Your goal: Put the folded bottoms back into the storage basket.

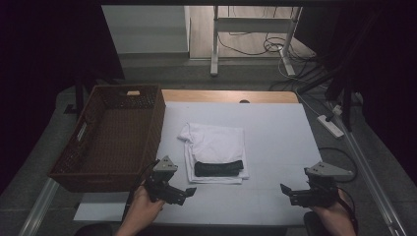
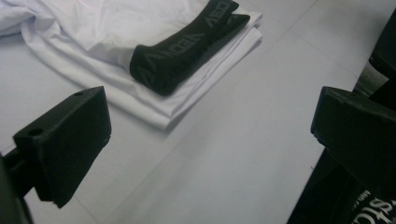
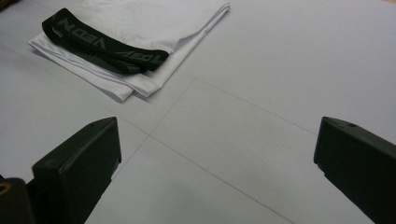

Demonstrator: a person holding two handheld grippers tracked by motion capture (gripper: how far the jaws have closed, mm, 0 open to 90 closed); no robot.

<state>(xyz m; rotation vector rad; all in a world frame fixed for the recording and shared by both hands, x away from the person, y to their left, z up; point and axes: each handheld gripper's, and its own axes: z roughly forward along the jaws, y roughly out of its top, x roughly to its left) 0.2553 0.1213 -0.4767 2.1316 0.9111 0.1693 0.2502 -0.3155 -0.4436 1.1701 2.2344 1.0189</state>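
Note:
A folded white garment (image 1: pixel 216 145) lies in the middle of the white table (image 1: pixel 275 137), with a black elastic waistband (image 1: pixel 219 168) along its near edge. My left gripper (image 1: pixel 190 191) sits near the table's front edge, just left of the garment's near corner, open and holding nothing. In the left gripper view the white garment (image 2: pixel 93 28) and black waistband (image 2: pixel 187 46) lie beyond the open left gripper (image 2: pixel 210 116). My right gripper (image 1: pixel 284 189) rests at the front right, open and holding nothing. In the right gripper view the garment (image 3: pixel 154 18) and waistband (image 3: pixel 102 44) lie far left of the right gripper (image 3: pixel 217 140).
A brown wicker basket (image 1: pixel 156 129) stands at the table's left side, with nothing visible inside. A wooden strip (image 1: pixel 228 96) borders the far edge. Beyond the table are a white desk frame (image 1: pixel 215 44), cables and a power strip (image 1: pixel 330 126) on the floor.

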